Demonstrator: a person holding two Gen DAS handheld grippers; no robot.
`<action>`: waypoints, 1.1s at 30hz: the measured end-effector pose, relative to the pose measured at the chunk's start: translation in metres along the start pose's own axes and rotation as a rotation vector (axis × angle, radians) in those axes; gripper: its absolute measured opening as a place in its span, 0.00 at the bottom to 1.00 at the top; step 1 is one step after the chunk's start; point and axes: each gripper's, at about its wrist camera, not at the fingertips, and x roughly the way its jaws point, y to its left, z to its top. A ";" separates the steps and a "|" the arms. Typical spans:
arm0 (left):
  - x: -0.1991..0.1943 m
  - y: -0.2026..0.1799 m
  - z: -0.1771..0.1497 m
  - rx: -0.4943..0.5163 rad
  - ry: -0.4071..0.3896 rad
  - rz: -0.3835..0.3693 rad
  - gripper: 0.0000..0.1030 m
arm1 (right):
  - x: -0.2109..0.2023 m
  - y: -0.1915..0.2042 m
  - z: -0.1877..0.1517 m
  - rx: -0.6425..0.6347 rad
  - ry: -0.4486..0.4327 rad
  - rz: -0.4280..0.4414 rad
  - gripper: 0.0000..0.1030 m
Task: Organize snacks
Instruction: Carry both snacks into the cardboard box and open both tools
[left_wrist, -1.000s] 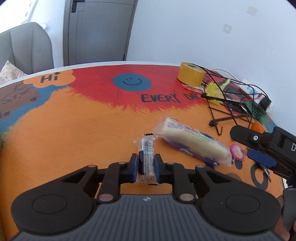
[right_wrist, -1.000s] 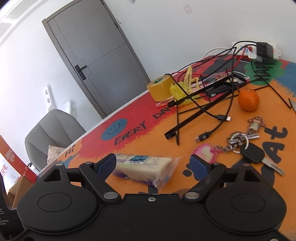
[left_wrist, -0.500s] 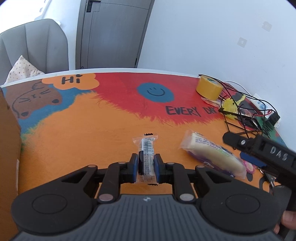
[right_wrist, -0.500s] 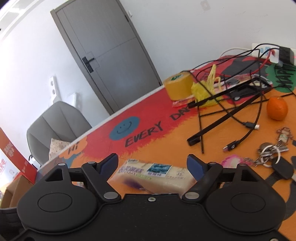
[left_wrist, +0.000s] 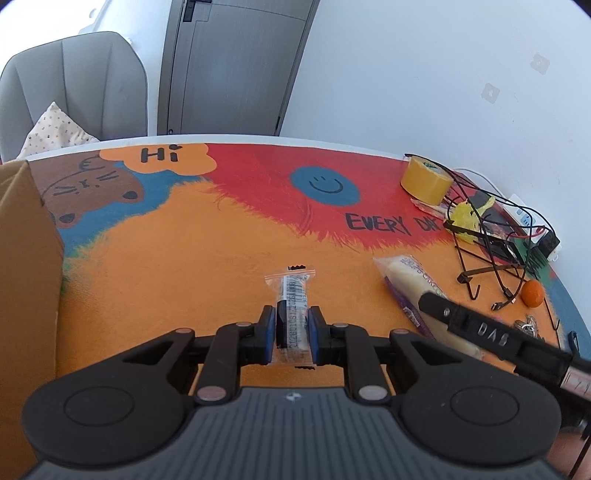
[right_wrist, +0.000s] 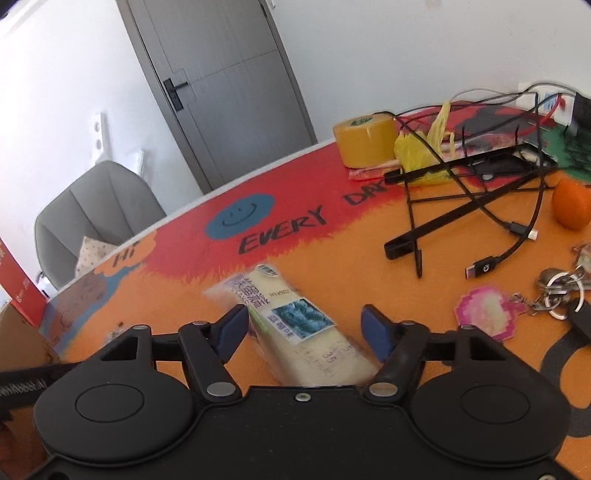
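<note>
My left gripper (left_wrist: 292, 334) is shut on a small clear-wrapped snack (left_wrist: 293, 295) with a barcode, held above the orange tabletop (left_wrist: 184, 277). A long pale cake pack (right_wrist: 295, 321) with a purple label lies on the table, pointing away between the jaws of my right gripper (right_wrist: 304, 330). Those jaws are closing: the left pad is near the pack's edge and the right pad stands apart from it. In the left wrist view the same cake pack (left_wrist: 406, 280) lies to the right, with one finger (left_wrist: 472, 328) of my right gripper across its near end.
A cardboard box (left_wrist: 22, 295) stands at the left table edge. At the far right are a yellow tape roll (right_wrist: 364, 140), a black wire stand with cables (right_wrist: 461, 192), an orange (right_wrist: 572, 206), keys (right_wrist: 557, 291) and a pink keychain (right_wrist: 487, 314). A grey chair (left_wrist: 74, 85) is behind the table.
The right gripper has come in over the cake pack and its jaws have narrowed around it. The left gripper has carried the small snack leftward, bringing the cardboard box into view.
</note>
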 end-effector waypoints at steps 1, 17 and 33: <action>-0.001 0.000 0.000 -0.001 -0.001 0.001 0.17 | -0.002 0.001 -0.001 -0.001 0.000 -0.002 0.56; -0.028 -0.008 -0.010 0.030 -0.021 -0.027 0.17 | -0.037 -0.007 -0.023 0.109 -0.001 0.080 0.30; -0.086 0.002 -0.016 0.020 -0.113 -0.029 0.17 | -0.086 0.021 -0.026 0.087 -0.103 0.138 0.29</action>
